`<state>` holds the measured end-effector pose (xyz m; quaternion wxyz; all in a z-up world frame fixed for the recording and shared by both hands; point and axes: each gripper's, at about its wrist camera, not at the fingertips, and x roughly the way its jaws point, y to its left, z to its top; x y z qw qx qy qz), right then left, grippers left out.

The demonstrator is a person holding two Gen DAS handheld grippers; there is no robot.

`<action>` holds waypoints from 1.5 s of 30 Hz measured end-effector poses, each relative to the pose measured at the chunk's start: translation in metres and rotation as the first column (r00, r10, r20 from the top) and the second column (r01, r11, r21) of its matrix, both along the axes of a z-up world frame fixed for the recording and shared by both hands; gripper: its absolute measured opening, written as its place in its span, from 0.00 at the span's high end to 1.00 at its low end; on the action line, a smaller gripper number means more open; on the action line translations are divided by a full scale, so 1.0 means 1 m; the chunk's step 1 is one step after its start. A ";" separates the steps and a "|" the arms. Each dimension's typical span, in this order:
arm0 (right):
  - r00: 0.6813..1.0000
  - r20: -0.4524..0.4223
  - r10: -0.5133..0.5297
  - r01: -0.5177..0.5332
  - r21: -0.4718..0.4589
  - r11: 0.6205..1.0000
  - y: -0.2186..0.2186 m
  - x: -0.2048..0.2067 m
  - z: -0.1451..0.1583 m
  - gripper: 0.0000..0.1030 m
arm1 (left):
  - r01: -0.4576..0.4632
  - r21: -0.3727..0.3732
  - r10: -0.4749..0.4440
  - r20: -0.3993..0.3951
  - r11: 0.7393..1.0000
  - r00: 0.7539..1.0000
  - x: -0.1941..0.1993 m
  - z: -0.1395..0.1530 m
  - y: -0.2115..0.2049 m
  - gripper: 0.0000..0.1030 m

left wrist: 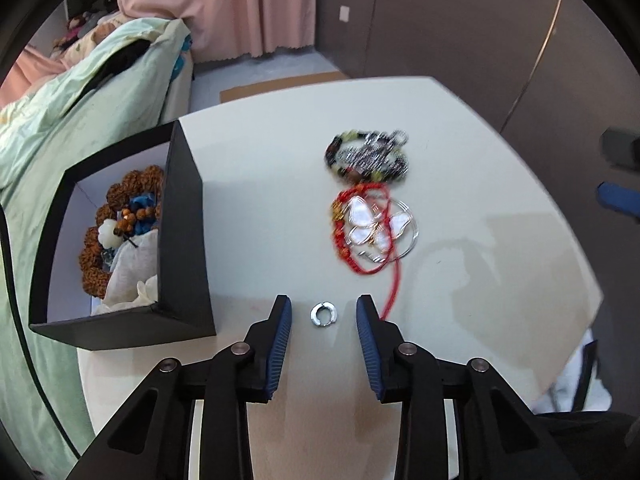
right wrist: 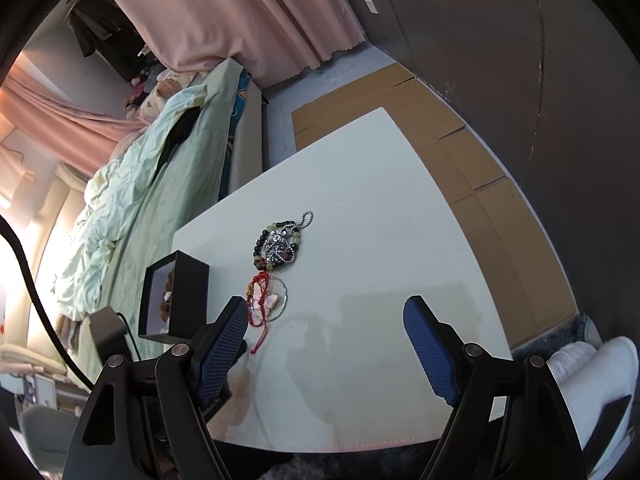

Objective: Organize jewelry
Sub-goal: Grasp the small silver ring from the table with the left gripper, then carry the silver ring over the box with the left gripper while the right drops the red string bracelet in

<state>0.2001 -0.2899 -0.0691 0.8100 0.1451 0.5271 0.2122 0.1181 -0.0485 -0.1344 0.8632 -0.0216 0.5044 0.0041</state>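
Left gripper (left wrist: 324, 312) straddles a small silver ring (left wrist: 323, 315) on the white table (left wrist: 480, 208), pads clear of it. Right gripper (right wrist: 326, 320) spread wide, empty. Black box (left wrist: 188, 240) holds beads.

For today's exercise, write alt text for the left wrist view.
A claw straddles a small silver ring on a white table, not yet touching it. A black box of beads sits left; a red cord bracelet and beaded bracelet lie beyond.
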 end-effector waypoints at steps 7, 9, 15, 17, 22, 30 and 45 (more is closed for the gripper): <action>1.000 0.000 0.009 -0.009 -0.005 1.000 0.003 0.000 -0.002 0.22 | 0.014 0.011 -0.014 -0.005 1.000 1.000 -0.001 0.000 -0.003 0.87; 1.000 -0.006 0.007 -0.007 -0.006 1.000 0.004 0.000 -0.005 0.22 | 0.017 0.004 -0.017 -0.009 1.000 1.000 -0.001 0.002 -0.003 0.87; 0.997 -0.073 0.013 -0.011 0.032 0.999 0.024 0.004 -0.020 0.32 | -0.007 -0.058 0.010 0.053 0.998 0.999 0.003 0.031 0.012 0.87; 0.996 -0.088 0.025 -0.021 0.051 0.998 0.034 0.007 -0.024 0.36 | -0.021 -0.083 0.028 0.082 0.996 0.996 0.003 0.044 0.021 0.87; 0.990 -0.131 0.046 -0.036 0.078 0.996 0.060 0.016 -0.036 0.47 | -0.055 -0.133 0.074 0.136 0.990 0.988 0.004 0.068 0.045 0.87; 0.980 -0.178 0.084 -0.074 0.062 0.995 0.093 0.033 -0.054 0.69 | -0.101 -0.187 0.133 0.165 0.977 0.977 0.010 0.084 0.077 0.87; 0.967 -0.228 0.114 -0.123 -0.024 0.992 0.127 0.057 -0.078 0.94 | -0.135 -0.219 0.179 0.194 0.966 0.965 0.020 0.097 0.109 0.87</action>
